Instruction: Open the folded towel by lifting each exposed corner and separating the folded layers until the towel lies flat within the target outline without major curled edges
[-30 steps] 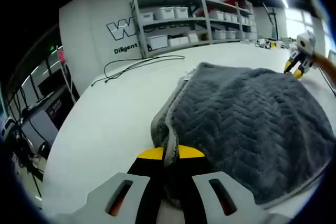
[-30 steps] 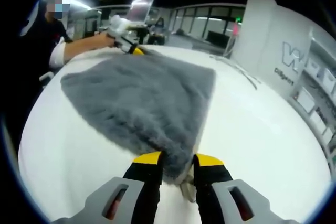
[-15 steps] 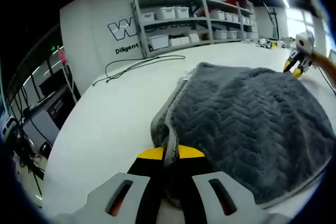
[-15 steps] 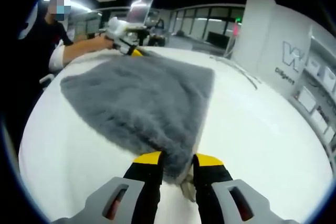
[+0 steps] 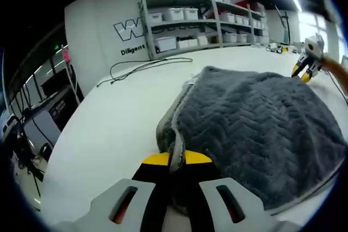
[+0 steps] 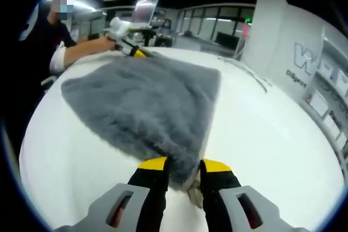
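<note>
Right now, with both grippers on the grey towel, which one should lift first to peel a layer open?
Left, probably. The left gripper has its jaws shut on the grey plush towel where separate folded layers show. The right gripper also pinches a corner, but no split between layers is visible there.

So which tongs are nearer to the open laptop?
Left. The left tongs grip the towel corner on the side of the laptop; the right tongs hold the opposite corner, across the towel.
</note>
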`<action>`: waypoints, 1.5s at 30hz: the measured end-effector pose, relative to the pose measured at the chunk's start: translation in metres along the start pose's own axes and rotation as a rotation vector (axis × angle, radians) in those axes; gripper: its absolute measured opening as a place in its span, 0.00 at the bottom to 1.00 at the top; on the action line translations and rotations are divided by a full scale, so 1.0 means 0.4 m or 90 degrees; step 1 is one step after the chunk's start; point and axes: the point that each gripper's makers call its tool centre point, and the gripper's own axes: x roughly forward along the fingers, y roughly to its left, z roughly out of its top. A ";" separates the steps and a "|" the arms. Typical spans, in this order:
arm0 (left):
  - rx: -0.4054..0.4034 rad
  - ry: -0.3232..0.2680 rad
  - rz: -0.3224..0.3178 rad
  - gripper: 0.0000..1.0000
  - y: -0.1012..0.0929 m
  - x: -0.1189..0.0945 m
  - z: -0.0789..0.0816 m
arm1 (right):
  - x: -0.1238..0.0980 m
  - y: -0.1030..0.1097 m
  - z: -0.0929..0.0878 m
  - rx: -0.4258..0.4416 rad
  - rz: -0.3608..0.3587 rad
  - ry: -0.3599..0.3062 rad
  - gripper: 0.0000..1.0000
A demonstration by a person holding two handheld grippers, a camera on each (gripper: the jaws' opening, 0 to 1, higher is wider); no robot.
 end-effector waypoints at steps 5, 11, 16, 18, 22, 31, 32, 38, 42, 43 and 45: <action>0.000 0.000 0.003 0.06 -0.002 -0.003 -0.001 | 0.000 -0.002 -0.001 -0.007 0.003 0.004 0.20; -0.001 0.000 0.006 0.06 -0.006 -0.009 -0.003 | 0.001 -0.007 -0.002 -0.005 0.005 0.001 0.20; -0.013 -0.003 0.008 0.06 -0.005 -0.012 -0.005 | 0.001 -0.010 -0.002 -0.004 0.004 -0.001 0.20; -0.016 -0.004 0.009 0.06 -0.006 -0.014 -0.005 | 0.001 -0.011 -0.002 -0.005 0.005 -0.002 0.20; -0.016 -0.001 0.010 0.06 -0.008 -0.016 -0.006 | 0.001 -0.015 -0.003 -0.003 0.007 -0.005 0.20; -0.023 0.001 0.009 0.06 -0.010 -0.019 -0.007 | 0.000 -0.024 -0.004 0.000 0.013 -0.010 0.21; -0.021 0.002 0.008 0.06 -0.010 -0.019 -0.008 | 0.000 -0.026 -0.004 0.001 0.013 -0.011 0.21; -0.022 0.004 0.008 0.06 -0.013 -0.021 -0.009 | 0.000 -0.030 -0.005 0.005 0.016 -0.017 0.21; -0.022 0.005 0.008 0.06 -0.012 -0.021 -0.009 | 0.001 -0.034 -0.006 0.003 0.016 -0.015 0.21; -0.022 0.004 0.008 0.06 -0.012 -0.021 -0.009 | 0.001 -0.035 -0.006 0.003 0.016 -0.014 0.21; -0.022 0.004 0.009 0.06 -0.012 -0.021 -0.010 | 0.001 -0.037 -0.007 0.003 0.016 -0.013 0.21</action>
